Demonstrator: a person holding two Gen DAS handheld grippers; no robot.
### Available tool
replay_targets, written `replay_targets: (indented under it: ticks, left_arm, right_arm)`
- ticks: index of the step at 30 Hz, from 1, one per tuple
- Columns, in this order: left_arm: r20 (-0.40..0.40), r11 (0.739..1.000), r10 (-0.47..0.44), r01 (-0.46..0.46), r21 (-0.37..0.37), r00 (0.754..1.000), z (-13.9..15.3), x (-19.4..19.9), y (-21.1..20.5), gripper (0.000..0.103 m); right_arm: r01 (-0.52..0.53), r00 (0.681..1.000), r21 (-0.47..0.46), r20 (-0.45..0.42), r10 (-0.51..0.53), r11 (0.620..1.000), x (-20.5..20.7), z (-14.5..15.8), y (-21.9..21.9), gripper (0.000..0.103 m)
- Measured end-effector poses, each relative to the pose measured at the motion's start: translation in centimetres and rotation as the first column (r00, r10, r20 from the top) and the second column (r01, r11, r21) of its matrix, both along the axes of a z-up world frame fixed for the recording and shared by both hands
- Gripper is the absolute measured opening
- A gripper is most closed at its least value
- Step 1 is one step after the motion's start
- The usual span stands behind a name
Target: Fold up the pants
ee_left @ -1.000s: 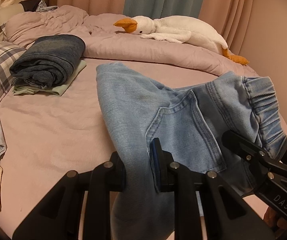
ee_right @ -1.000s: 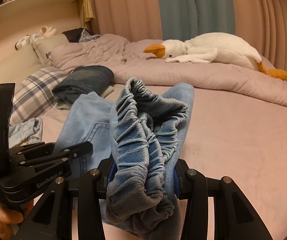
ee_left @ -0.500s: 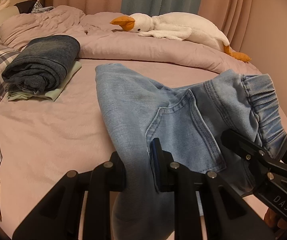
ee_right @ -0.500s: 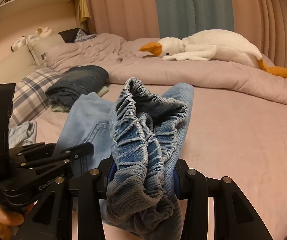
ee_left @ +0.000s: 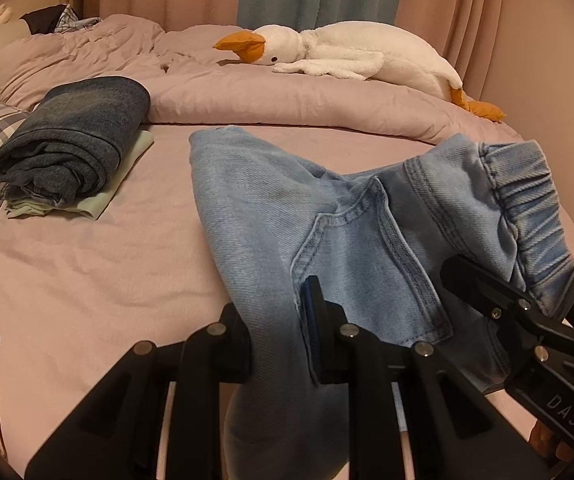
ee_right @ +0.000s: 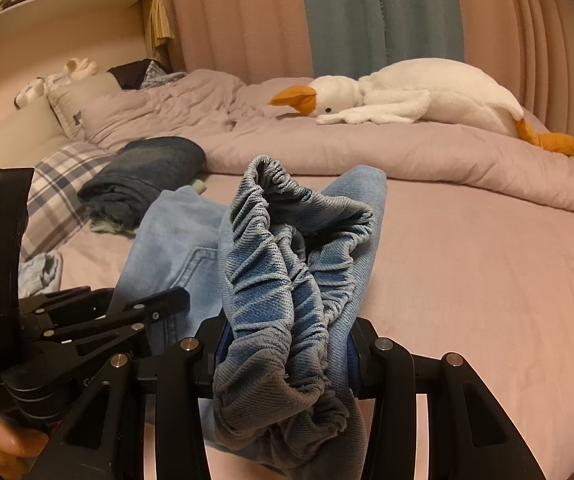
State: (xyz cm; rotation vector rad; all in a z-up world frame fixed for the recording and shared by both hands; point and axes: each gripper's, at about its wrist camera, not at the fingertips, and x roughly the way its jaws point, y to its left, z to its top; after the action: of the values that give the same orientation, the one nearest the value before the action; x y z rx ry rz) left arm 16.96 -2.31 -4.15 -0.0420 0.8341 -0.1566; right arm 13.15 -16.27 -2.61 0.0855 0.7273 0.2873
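Little has shifted since the earlier frames: your grip on the light-blue denim pants (ee_left: 271, 216) is unchanged, and only the background has slid a touch, with the folded pile sitting slightly nearer the centre of the left wrist view.

You hold the pants raised over the mauve bed sheet (ee_left: 87, 264), filling the lower centre and right of the left wrist view. Your left gripper (ee_left: 275, 344) is clamped narrowly on a fold of denim just beside the back pocket seam, and cloth hangs down between its fingers. Your right gripper (ee_right: 287, 352) is closed on the bunched elastic waistband (ee_right: 287, 280), which bulges up through the lower centre of the right wrist view. Each gripper shows in the other's camera: the right one at the lower right, the left one at the lower left. One leg stretches away from you toward the middle of the bed.

Beyond the pants, in the left part of the left wrist view, a folded dark-blue denim garment (ee_left: 75, 136) lies on a folded pale-green cloth (ee_left: 99, 204). A plaid pillow (ee_right: 59, 196) lies near it at the left edge. Across the upper part of both views a white plush goose with an orange beak (ee_left: 351, 56) lies on the rumpled mauve duvet (ee_left: 247, 96), in front of pink and teal curtains (ee_right: 379, 16).
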Motion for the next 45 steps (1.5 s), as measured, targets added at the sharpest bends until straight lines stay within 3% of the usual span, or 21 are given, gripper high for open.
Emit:
replay_targets:
  ticks: [45]
  left_arm:
    - [-0.075,1.0,0.0,0.003,0.031,0.997,-3.5,3.9,-0.2,0.02]
  right_arm:
    - [0.007,0.998,-0.019,-0.069,-0.009,1.0,3.7,-2.5,0.2,0.046]
